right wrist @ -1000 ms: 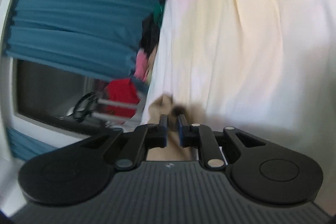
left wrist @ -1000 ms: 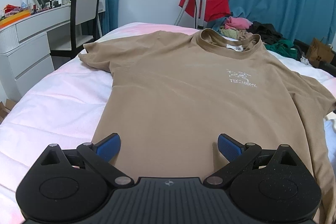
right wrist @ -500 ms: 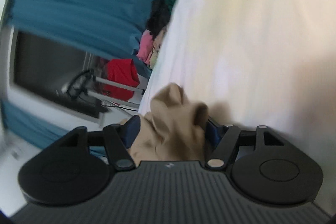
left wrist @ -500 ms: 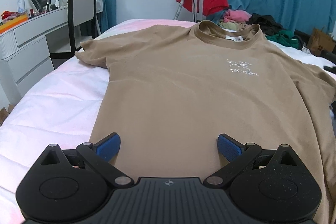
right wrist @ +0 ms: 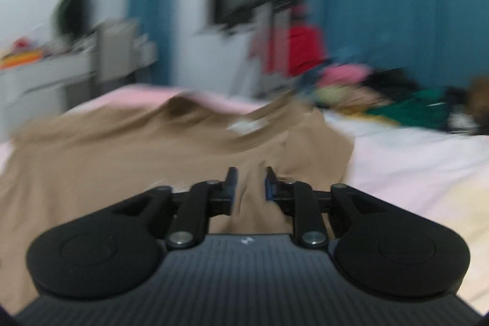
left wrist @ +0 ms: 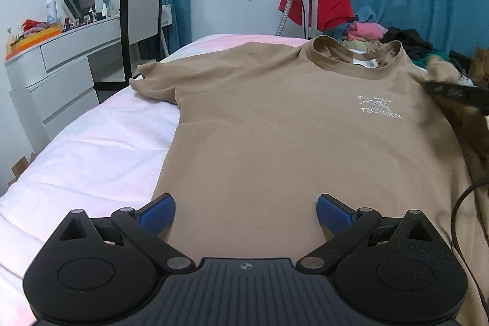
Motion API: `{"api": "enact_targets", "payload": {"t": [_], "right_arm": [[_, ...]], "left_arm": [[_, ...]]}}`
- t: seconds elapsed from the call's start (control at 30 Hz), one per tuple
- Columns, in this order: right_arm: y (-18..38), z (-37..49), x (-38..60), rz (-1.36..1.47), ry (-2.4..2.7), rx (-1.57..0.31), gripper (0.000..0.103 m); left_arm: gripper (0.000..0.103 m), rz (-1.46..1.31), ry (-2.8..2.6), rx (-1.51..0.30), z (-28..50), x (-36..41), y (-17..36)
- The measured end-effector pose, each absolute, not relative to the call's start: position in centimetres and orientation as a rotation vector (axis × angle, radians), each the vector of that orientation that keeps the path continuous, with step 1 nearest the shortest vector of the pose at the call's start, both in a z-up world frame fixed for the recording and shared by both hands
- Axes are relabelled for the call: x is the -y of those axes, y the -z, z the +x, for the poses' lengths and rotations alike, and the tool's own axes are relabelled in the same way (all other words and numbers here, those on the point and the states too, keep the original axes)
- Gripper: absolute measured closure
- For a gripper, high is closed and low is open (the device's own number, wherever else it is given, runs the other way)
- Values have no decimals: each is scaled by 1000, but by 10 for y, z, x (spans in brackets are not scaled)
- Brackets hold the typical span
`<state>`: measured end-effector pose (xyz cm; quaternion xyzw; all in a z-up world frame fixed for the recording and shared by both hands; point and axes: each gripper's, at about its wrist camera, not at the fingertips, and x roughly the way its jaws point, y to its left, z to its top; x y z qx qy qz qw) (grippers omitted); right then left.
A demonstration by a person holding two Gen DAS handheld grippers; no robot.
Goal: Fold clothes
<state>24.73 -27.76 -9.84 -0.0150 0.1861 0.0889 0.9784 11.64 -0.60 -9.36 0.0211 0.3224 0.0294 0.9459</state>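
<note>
The tan T-shirt (left wrist: 290, 142) lies face up on the bed (left wrist: 91, 148), collar away from me. I judge it light, limp and quick to bunch, so I should take it at seams: shoulder, sleeve edge or hem corner. My left hand-held gripper (left wrist: 246, 211) hovers over the hem, jaws wide apart, holding nothing. My right hand-held gripper (right wrist: 251, 184) has its jaws narrowly apart with the right sleeve's fabric between them; blur stops me telling whether they pinch. A clothes pile (left wrist: 394, 35) sits near the collar; a black cable (left wrist: 458, 219) crosses the shirt's right side and could snag.
</note>
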Motion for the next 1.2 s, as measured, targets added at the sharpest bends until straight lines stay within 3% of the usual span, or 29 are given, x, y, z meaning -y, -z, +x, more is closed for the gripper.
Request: {"api": "enact_targets", "payload": {"t": [0.07, 0.13, 0.63, 0.7, 0.73, 0.77, 0.8, 0.83, 1.2], "right_arm": [[94, 239, 271, -18, -272, -389, 44], [87, 227, 267, -1, -338, -364, 34], [85, 237, 345, 467, -59, -292, 36], [79, 237, 354, 462, -9, -271, 39], [77, 236, 358, 459, 16, -261, 52], [74, 236, 362, 456, 41, -250, 76], [72, 235, 367, 453, 66, -240, 89], [69, 235, 371, 450, 90, -229, 94], [42, 213, 445, 388, 470, -90, 95]], "left_arm": [[2, 43, -57, -656, 116, 6, 93], [2, 39, -55, -657, 114, 4, 93], [2, 29, -45, -656, 112, 6, 95], [1, 19, -42, -653, 112, 5, 96], [1, 21, -43, -652, 112, 6, 97], [1, 23, -43, -651, 112, 6, 97], [1, 26, -44, -652, 112, 7, 98], [0, 29, -45, -653, 113, 8, 99], [0, 51, -53, -626, 112, 13, 100]]}}
